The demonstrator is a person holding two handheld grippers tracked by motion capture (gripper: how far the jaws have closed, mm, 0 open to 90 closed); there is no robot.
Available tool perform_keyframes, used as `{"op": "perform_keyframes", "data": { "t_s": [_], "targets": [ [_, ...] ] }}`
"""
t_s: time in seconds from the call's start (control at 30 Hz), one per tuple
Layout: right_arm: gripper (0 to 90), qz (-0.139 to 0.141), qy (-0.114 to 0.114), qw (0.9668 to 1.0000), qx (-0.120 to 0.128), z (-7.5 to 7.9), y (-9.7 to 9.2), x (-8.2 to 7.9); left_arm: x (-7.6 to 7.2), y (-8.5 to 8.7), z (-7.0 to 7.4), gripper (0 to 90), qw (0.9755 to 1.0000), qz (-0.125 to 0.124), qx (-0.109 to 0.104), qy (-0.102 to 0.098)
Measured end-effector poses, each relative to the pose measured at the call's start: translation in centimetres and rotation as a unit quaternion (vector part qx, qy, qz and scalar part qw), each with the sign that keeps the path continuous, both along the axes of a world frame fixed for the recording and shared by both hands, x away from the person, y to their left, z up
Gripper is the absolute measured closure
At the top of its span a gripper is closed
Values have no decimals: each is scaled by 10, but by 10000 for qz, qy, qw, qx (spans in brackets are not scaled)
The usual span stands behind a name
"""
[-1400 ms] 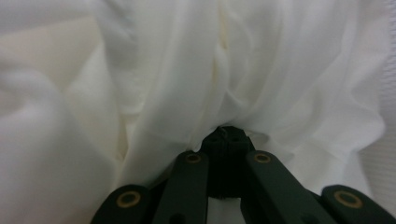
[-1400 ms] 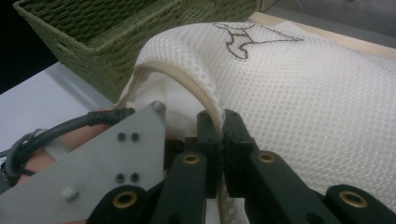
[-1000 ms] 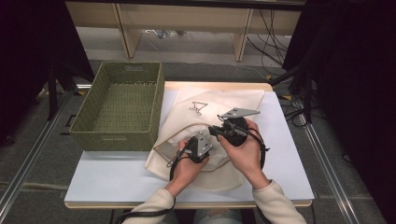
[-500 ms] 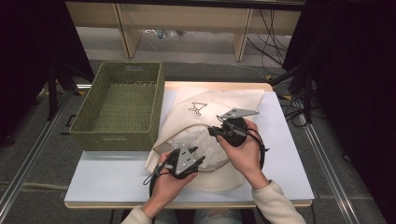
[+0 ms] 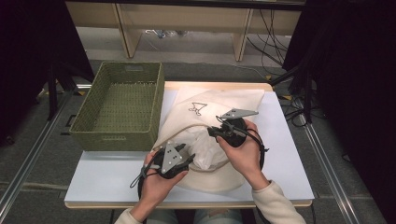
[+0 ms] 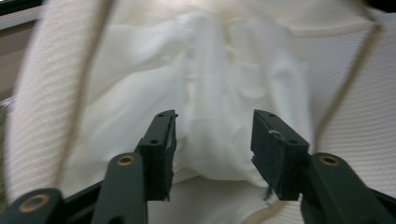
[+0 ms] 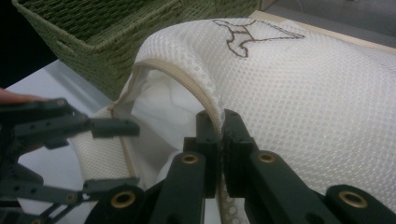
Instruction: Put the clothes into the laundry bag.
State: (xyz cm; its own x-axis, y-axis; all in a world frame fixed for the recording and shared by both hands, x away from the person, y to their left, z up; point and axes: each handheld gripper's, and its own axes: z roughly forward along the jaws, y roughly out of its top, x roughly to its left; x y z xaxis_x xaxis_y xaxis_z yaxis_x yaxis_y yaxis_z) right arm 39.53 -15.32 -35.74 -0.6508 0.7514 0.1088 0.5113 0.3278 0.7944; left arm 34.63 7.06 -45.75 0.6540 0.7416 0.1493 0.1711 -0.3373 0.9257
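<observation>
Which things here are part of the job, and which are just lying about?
In the job:
- mesh bag, rim pinched by the right gripper
- white cloth in the bag's mouth
- left gripper, jaws just opened, none of the cloth pinched

Lying about:
- green basket
- cables on the floor

A cream mesh bag [image 5: 233,100] lies on the white surface [image 5: 107,179], its mouth held up by the right tongs [image 5: 215,132], which are pinched on its rim. White cloth [image 5: 208,147] sits inside the mouth. The left tongs [image 5: 189,158], jaws just opening, sit at the cloth with nothing between them. A green basket [image 5: 119,109] stands just left of the bag.
</observation>
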Motion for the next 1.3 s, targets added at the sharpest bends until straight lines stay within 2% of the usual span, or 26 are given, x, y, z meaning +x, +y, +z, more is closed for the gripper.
{"op": "perform_keyframes", "data": {
  "t_s": [0.03, 0.07, 0.1, 0.2, 0.27, 0.33, 0.37, 0.4, 0.43, 0.53, 0.57, 0.67, 0.7, 0.73, 0.77, 0.9, 0.93, 1.13, 1.17, 1.23, 1.3],
  "targets": [
    [874, -31, 25, 10000, -4, 0, 0, 0, 2, 1, -1, 445, 10000, 78, 33, 16],
    [874, -20, -39, 10000, -24, 1, -1, 0, 5, 2, -2, 424, 9997, 183, 185, -5],
    [874, -55, 22, 10000, 14, 1, -1, -1, 7, 2, -4, 409, 9995, 215, 250, 18],
    [874, -50, -8, 10000, -19, 1, 0, -1, 19, 1, -12, 399, 9986, 296, 396, 167],
    [873, 17, -59, 10000, -50, 0, 0, 1, 25, -1, -18, 406, 9981, 382, 405, 266],
    [873, -14, 15, 10000, 4, -1, 1, 0, 33, -4, -23, 435, 9974, 445, 422, 382],
    [873, -14, 7, 10000, -4, -1, 1, 0, 38, -4, -24, 458, 9977, 402, 443, 328],
    [873, -24, -7, 10000, -10, -1, 0, 1, 42, -6, -26, 484, 9974, 422, 435, 401],
    [873, 25, -79, 9999, -65, -1, 0, 1, 47, -8, -27, 517, 9971, 437, 455, 427],
    [874, 9, -74, 10000, -54, -1, 0, 1, 56, -14, -28, 615, 9968, 427, 464, 498],
    [873, -33, -3, 10000, -13, -1, 0, 0, 57, -15, -28, 657, 9968, 439, 448, 490],
    [873, -11, 46, 10000, 2, 0, 0, 0, 63, -20, -28, 687, 9971, 440, 381, 491],
    [873, 21, -63, 10000, -53, 0, 0, 1, 65, -21, -28, 688, 9973, 411, 380, 480],
    [873, 89, -11, 10000, 42, -1, 1, 0, 66, -21, -28, 688, 9972, 430, 360, 485],
    [873, 67, -61, 10000, -16, 0, 1, 0, 67, -20, -28, 687, 9974, 406, 358, 484],
    [872, 114, -98, 9999, -33, 1, 0, -1, 55, -12, -25, 633, 9981, 304, 312, 433],
    [872, 28, 19, 10000, 52, 1, 1, -2, 50, -8, -23, 605, 9985, 219, 276, 427],
    [871, -49, 1, 10000, 12, 3, -1, -3, 15, 19, -6, 537, 9989, 9, 331, 327],
    [871, -59, -46, 10000, -15, 3, -1, -3, 11, 21, -4, 518, 9987, -14, 358, 370],
    [871, -78, -1, 10000, -21, 4, 0, -4, 3, 21, -2, 498, 9980, -203, 408, 437],
    [871, -11, -100, 9999, -64, 3, 0, -3, -3, 16, -2, 485, 9968, -429, 505, 452]
  ]
}}
